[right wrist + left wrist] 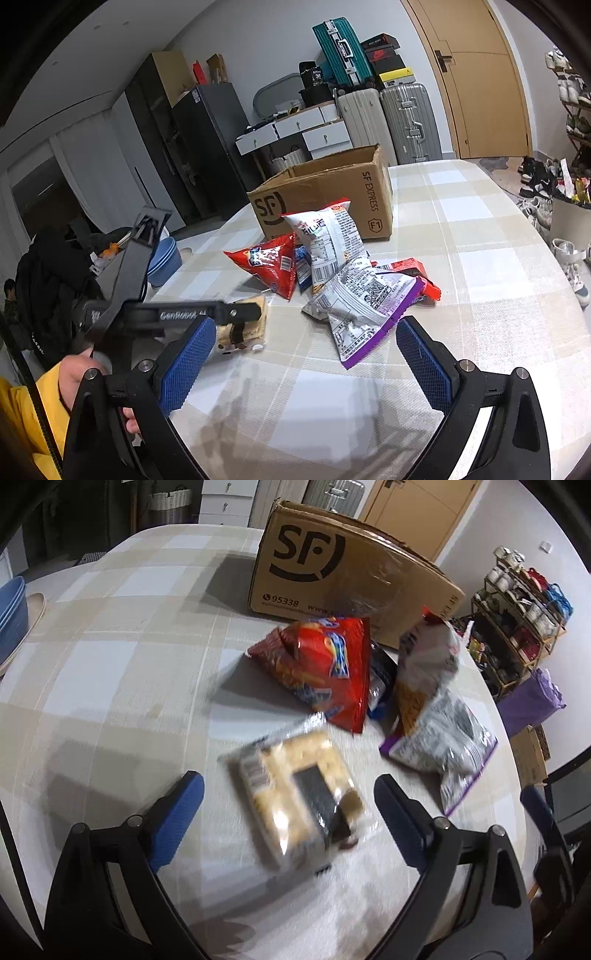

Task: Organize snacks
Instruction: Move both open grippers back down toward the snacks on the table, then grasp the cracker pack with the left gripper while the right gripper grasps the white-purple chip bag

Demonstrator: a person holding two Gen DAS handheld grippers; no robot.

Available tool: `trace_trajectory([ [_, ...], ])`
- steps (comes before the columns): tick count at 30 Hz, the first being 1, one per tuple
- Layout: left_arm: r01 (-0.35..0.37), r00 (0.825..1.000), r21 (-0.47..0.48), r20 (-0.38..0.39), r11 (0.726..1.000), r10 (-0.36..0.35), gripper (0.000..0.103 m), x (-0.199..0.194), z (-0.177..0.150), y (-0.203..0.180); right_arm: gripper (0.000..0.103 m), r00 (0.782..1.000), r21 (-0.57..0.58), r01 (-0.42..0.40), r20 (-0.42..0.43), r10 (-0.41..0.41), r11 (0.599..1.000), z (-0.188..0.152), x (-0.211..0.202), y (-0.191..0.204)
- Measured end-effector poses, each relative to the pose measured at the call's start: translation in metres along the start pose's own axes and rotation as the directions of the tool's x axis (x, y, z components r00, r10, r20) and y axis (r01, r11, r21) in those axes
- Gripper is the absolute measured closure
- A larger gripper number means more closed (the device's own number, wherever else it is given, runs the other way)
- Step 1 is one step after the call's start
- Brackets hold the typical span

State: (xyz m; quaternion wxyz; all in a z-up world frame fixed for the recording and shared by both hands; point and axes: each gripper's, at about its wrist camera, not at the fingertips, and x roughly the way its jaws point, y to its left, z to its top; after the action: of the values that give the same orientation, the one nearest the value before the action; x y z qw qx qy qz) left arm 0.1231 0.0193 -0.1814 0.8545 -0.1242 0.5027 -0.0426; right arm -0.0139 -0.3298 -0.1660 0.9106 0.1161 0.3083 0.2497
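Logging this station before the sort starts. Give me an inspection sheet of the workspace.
Surface: round table under a beige and white plaid cloth.
Job's things: open SF cardboard box at the back; red chip bag, white snack bag, purple-edged bag and a small red packet piled in front of it; clear-wrapped cracker pack apart, nearer the left tongs.
Clutter: stacked blue bowls at the table edge.
Grippers: left tongs open, straddling the cracker pack, contact unclear; right tongs open, holding nothing.
Cables: nothing seen.
Surroundings: suitcases, wooden door, shoe rack.
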Motion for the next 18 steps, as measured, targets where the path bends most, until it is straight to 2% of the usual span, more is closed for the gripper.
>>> trace_trajectory([
  [3,-0.039,0.999,0.014,-0.025,0.999,0.039,0.002,0.012,0.009,-0.011,0.003,1.000,0.007,0.001,-0.008,-0.001,1.000,0.002,0.004,-0.005],
  [6,-0.118,0.992,0.081,-0.026,0.990,0.120,0.002,0.021,0.009,-0.027,0.003,1.000,-0.014,0.021,-0.015,-0.021,1.000,0.008,0.009,-0.007],
  [9,-0.177,0.983,0.160,-0.014,0.971,0.181,0.002,0.029,0.005,-0.042,0.003,0.997,-0.080,0.072,-0.024,-0.074,0.994,0.019,0.019,-0.009],
  [14,-0.145,0.989,0.169,0.005,0.975,0.147,0.002,0.030,0.012,-0.045,0.003,0.986,-0.191,0.120,-0.094,-0.140,0.974,0.033,0.047,-0.012],
  [15,-0.141,0.990,0.176,0.008,0.974,0.142,0.008,0.029,0.013,-0.045,0.003,0.984,-0.210,0.116,-0.111,-0.142,0.971,0.035,0.053,-0.011],
  [16,-0.139,0.990,0.194,0.017,0.971,0.139,0.022,0.027,0.013,-0.045,0.003,0.983,-0.224,0.107,-0.125,-0.137,0.969,0.035,0.058,-0.011],
  [18,-0.136,0.991,0.238,0.029,0.962,0.133,0.036,0.023,0.015,-0.048,0.003,0.986,-0.261,0.073,-0.128,-0.109,0.963,0.037,0.064,-0.006],
])
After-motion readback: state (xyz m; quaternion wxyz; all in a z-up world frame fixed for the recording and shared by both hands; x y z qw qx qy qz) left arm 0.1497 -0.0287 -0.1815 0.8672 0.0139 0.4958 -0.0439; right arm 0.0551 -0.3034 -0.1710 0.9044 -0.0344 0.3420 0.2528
